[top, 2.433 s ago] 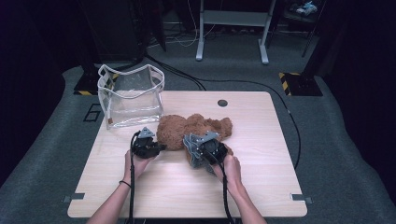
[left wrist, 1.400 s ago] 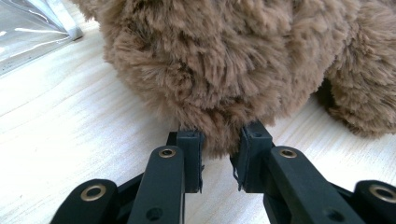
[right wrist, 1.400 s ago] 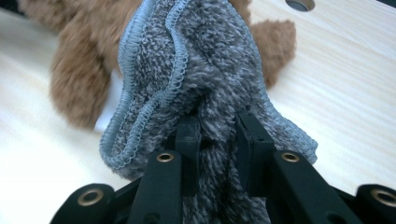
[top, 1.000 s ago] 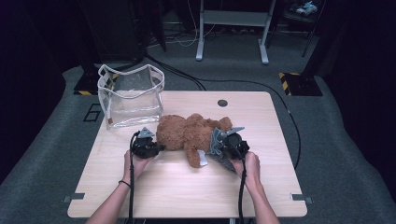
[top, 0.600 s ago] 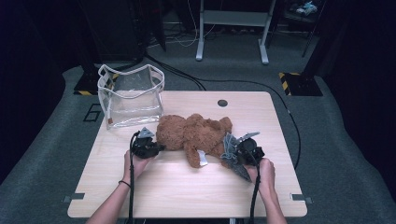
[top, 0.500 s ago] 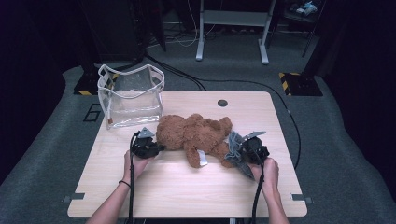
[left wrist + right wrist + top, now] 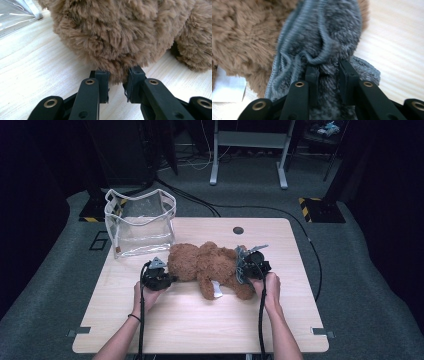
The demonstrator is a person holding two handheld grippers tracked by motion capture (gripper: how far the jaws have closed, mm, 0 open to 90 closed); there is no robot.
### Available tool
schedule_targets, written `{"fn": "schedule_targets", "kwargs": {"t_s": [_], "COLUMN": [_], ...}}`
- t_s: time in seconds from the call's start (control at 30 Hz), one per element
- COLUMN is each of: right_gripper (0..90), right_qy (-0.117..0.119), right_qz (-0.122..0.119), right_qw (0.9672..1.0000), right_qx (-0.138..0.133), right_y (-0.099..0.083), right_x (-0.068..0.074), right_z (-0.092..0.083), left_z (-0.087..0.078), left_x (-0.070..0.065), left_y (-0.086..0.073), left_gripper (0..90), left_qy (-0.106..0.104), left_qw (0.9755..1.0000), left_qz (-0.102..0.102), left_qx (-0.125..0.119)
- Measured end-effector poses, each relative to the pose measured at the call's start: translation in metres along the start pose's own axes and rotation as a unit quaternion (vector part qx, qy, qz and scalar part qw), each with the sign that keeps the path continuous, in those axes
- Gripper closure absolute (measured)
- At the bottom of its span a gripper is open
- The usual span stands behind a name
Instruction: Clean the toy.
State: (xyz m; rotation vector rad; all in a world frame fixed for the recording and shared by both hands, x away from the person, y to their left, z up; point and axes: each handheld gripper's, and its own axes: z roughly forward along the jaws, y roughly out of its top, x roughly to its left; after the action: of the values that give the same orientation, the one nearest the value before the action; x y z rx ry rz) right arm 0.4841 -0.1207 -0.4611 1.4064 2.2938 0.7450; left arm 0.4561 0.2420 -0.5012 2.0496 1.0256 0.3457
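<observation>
The bear (image 7: 207, 267) lies on its side across the table (image 7: 165, 320), long axis running from the left gripper (image 7: 167, 280) to the right gripper (image 7: 243, 268) — one at each end. In the left gripper view the jaws are pinched on a tuft of brown fur (image 7: 117, 72) at the bear's rounded end, low against the wood. In the right gripper view the jaws are clamped on the grey cloth (image 7: 327, 45), a ribbed, fuzzy piece bunched up against the bear's other end. So the cloth sits straight ahead of the right fingers, with the bear just beyond it. The clear bag (image 7: 140, 222) stands past the left fingers, to their far side — the left hand is the nearer one to it. Any pull on the cloth likely runs along the bear's length, against the left grip.
</observation>
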Motion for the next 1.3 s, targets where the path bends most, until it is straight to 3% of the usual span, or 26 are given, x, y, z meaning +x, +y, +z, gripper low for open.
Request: {"fn": "schedule_targets", "kwargs": {"t_s": [0.13,0.53,0.7,1.0,1.1,1.3], "right_gripper": [72.5,73.3,73.4,73.5,73.7,73.6], "right_qy": [0.011,-0.016,-0.029,-0.061,-0.063,-0.065], "right_qz": [0.005,-0.017,-0.025,0.004,0.011,0.025], "right_qw": [0.9999,0.9989,0.9984,0.9981,0.9979,0.9975], "right_qx": [0.004,0.042,0.042,0.011,0.005,0.004], "right_y": [-0.005,-0.032,-0.047,-0.069,-0.072,-0.075], "right_x": [0.0,-0.004,-0.01,-0.031,-0.036,-0.039], "right_z": [0.003,-0.002,-0.011,-0.032,-0.039,-0.046], "left_z": [0.001,0.001,0.0,-0.001,-0.002,-0.008], "left_x": [-0.001,0.001,0.001,0.002,0.002,-0.001], "left_y": [0.0,-0.002,-0.002,-0.002,-0.002,-0.001], "left_gripper": [75.2,75.1,75.0,73.9,67.6,41.8], "left_qy": [0.005,0.008,0.008,0.006,0.007,0.002], "left_qw": [1.0,0.9999,0.9999,0.9999,0.9999,0.9997], "left_qz": [-0.004,-0.009,-0.009,-0.012,-0.014,-0.023], "left_qx": [-0.001,0.0,0.0,-0.004,-0.007,-0.007]}}
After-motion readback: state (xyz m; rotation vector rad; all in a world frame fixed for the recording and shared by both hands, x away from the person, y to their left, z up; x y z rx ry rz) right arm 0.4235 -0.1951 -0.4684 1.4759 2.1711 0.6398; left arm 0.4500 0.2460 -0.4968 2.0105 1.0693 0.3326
